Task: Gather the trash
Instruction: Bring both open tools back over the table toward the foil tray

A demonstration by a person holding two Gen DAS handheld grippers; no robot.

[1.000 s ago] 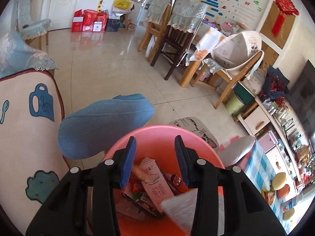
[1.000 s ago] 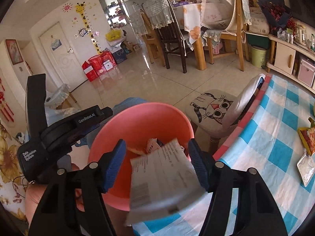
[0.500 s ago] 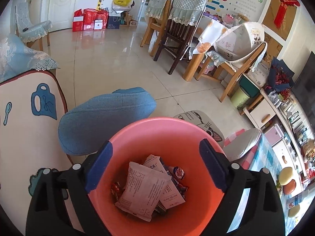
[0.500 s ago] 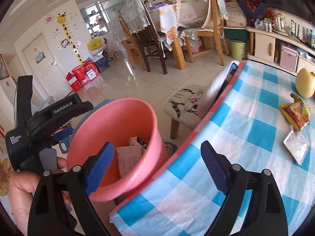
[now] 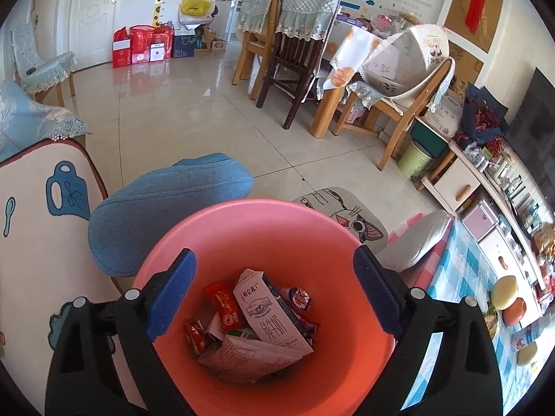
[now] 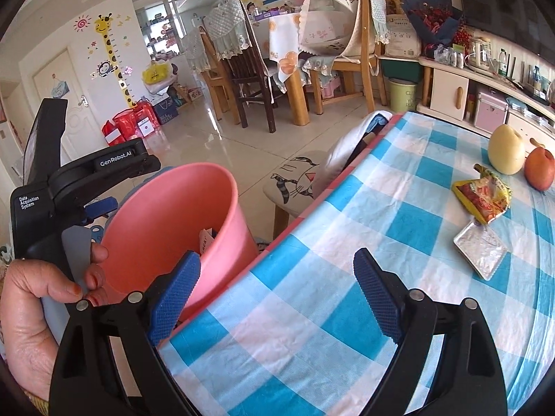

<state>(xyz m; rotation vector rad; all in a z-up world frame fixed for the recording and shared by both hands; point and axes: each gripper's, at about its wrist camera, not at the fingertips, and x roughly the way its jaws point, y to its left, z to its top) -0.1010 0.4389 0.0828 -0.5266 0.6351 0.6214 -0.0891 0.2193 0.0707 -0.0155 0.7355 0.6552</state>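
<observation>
A pink bin (image 5: 263,235) holds a white milk carton (image 5: 267,312), red wrappers and a printed paper packet. My left gripper (image 5: 274,294) is spread wide with its blue pads on either side of the bin, so it looks closed on the bin's wall. In the right wrist view the bin (image 6: 166,228) stands just off the table's left edge. My right gripper (image 6: 277,291) is open and empty above the blue checked tablecloth (image 6: 347,277). A yellow-red snack wrapper (image 6: 484,196) and a flat silver packet (image 6: 480,249) lie on the cloth to the right.
A pear (image 6: 506,152) and a reddish fruit (image 6: 539,168) sit beyond the wrapper. A cat-print stool (image 6: 295,183) and a blue cushioned seat (image 5: 166,204) stand by the bin. Dining chairs (image 5: 295,45) and a low cabinet (image 6: 451,93) are farther back.
The paper packet left my right gripper and landed in the bin. My right gripper opened wide and swung right over the table. My left gripper's fingers spread around the bin.
</observation>
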